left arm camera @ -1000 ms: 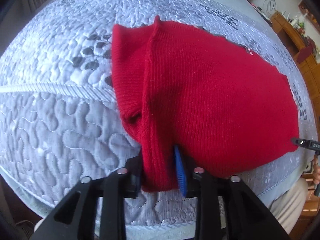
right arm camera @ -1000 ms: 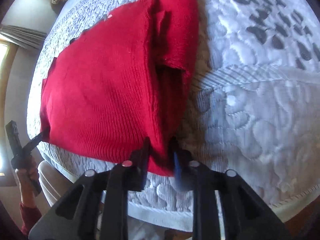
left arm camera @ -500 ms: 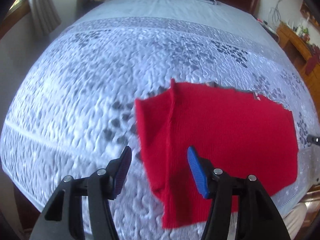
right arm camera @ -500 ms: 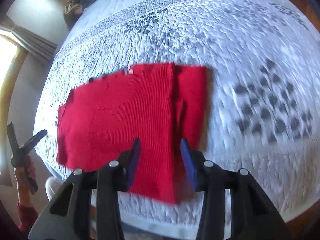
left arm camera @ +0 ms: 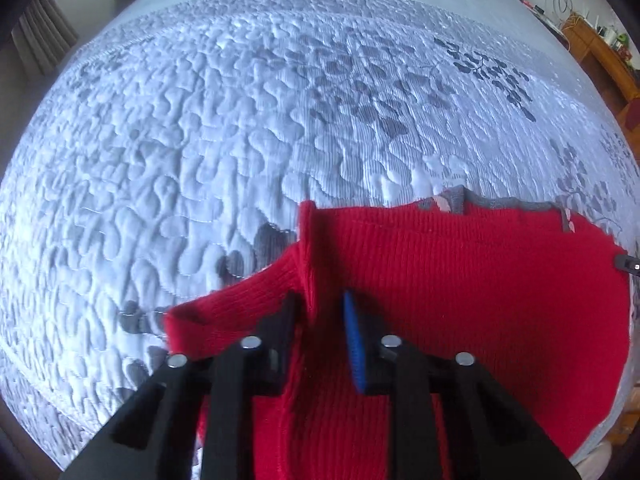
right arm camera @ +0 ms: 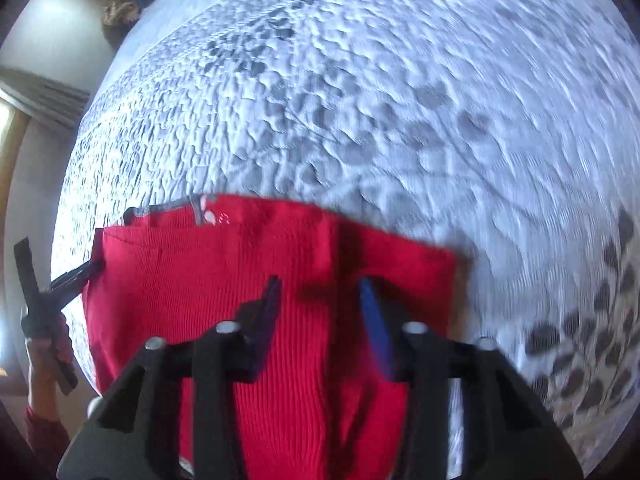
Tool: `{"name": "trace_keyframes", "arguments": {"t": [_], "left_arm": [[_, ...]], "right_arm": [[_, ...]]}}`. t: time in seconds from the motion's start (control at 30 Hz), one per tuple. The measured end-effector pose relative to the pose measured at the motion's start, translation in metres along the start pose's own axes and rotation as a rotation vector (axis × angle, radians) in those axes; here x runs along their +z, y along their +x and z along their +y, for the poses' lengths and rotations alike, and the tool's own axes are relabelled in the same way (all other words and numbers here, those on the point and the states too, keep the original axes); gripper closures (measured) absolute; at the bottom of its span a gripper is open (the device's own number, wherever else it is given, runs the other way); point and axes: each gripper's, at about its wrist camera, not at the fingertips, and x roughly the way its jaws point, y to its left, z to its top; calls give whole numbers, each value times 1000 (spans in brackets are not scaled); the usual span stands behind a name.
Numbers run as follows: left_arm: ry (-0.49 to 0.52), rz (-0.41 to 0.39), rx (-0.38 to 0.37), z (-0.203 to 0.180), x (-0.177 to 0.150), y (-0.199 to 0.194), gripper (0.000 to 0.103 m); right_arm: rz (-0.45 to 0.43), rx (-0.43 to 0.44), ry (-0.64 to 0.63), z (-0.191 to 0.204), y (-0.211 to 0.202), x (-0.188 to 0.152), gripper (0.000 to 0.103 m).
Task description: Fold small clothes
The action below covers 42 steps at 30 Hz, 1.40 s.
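A pale quilted bedspread with grey leaf prints fills both views; a curtain hangs at the far left and a wooden cabinet with small clutter stands at the far right; nothing lies on the quilt between the grippers and the cloth. The left gripper has just been closing and is clenched narrowly on a raised seam ridge of the red knit garment, with fabric filling the gap between its black and blue pads; from the right wrist it shows at the garment's left edge, held in a hand with a red sleeve below. The right gripper has also just been closing, yet in its blurred view the jaws stand apart over the cloth, gripping nothing that can be made out. The garment lies on the near part of the bed, mostly flat, ribbed, one side flap folded inward along the seam; a grey trim peeks out along its far edge.
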Motion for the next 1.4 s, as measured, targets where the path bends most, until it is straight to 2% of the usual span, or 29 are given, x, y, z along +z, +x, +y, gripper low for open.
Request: {"name": "trace_keyframes", "arguments": {"t": [0.03,0.1,0.2,0.3,0.33,0.43,0.53,0.57,0.6,0.63,0.67,0.8,0.87,0.93,1.03,1.2,1.4], "left_arm": [[0,-10,-2,0,0,-1,93],[-1,-36,-23,1,0,-9,98],[-37,-59,-34,7,1,-15,99],[-13,-25,9,7,-1,5,98],[-10,-25,17,6,-2,10,98],[7,-31,46,0,-1,8,98],[14,-43,56,-2,-7,-9,90],[11,-54,54,-2,-12,-18,90],[6,-72,50,-1,-20,-29,84],[0,-88,41,1,-27,-38,74],[-4,-99,30,1,-38,-48,70],[42,-128,-13,-13,-97,-77,68],[59,-124,-31,-22,-122,-81,68],[64,-122,-43,-29,-140,-81,68],[54,-97,-39,-33,-161,-71,68],[27,-83,-51,-27,-175,-65,68],[-3,-75,-87,-19,-179,-60,68]], "right_arm": [[-12,7,-25,3,-4,2,100],[-63,46,-39,3,-16,5,100],[-105,65,10,-8,-28,7,100],[-56,-12,54,-23,-10,5,101],[-32,-21,71,-28,0,3,101],[-57,-4,98,-31,3,-2,98],[-74,28,119,-28,-13,-13,83],[-79,21,103,-24,-20,-19,83],[-86,15,75,-18,-30,-30,82],[-86,16,55,-13,-38,-41,79],[-83,20,42,-10,-43,-51,73],[-40,-3,-36,8,-56,-112,68],[-13,-8,-47,12,-53,-137,61],[7,-26,-49,13,-47,-160,62],[27,26,-19,10,-38,-184,95],[-34,57,28,1,-59,-199,98],[17,-25,33,-5,-29,-205,98]]}}
